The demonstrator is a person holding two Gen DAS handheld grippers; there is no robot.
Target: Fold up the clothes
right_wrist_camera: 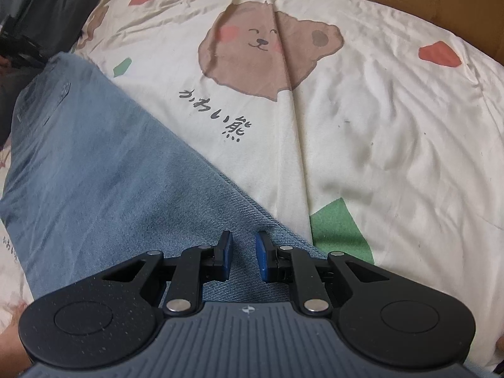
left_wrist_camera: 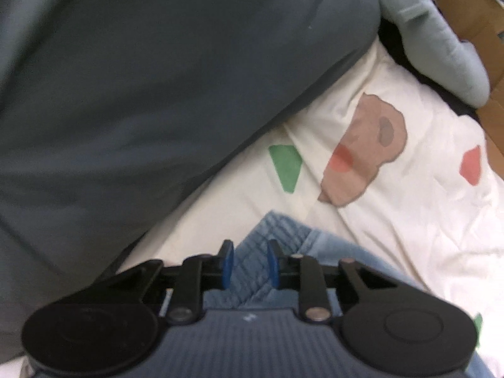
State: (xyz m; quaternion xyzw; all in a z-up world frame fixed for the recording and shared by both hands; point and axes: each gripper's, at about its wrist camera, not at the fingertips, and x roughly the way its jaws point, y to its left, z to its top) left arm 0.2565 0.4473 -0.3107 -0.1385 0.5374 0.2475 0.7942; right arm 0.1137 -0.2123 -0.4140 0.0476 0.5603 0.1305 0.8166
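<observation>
Blue denim jeans [right_wrist_camera: 110,157] lie flat on a cream sheet with a bear print [right_wrist_camera: 362,126], running from the upper left down under my right gripper [right_wrist_camera: 244,252]. Its blue pads stand a little apart over the denim's edge, and the cloth looks flat and unpinched between them. In the left wrist view a stitched corner of the jeans [left_wrist_camera: 283,236] pokes up between and beyond the fingers of my left gripper [left_wrist_camera: 249,261]. Those pads are apart too and do not press on the cloth.
A large dark grey-green cloth [left_wrist_camera: 157,78] covers the upper left of the left wrist view, with a pale grey sleeve [left_wrist_camera: 441,50] at the bed's edge. Brown cardboard [left_wrist_camera: 466,0] lies past the bed. Dark objects [right_wrist_camera: 37,6] sit at the right view's top left.
</observation>
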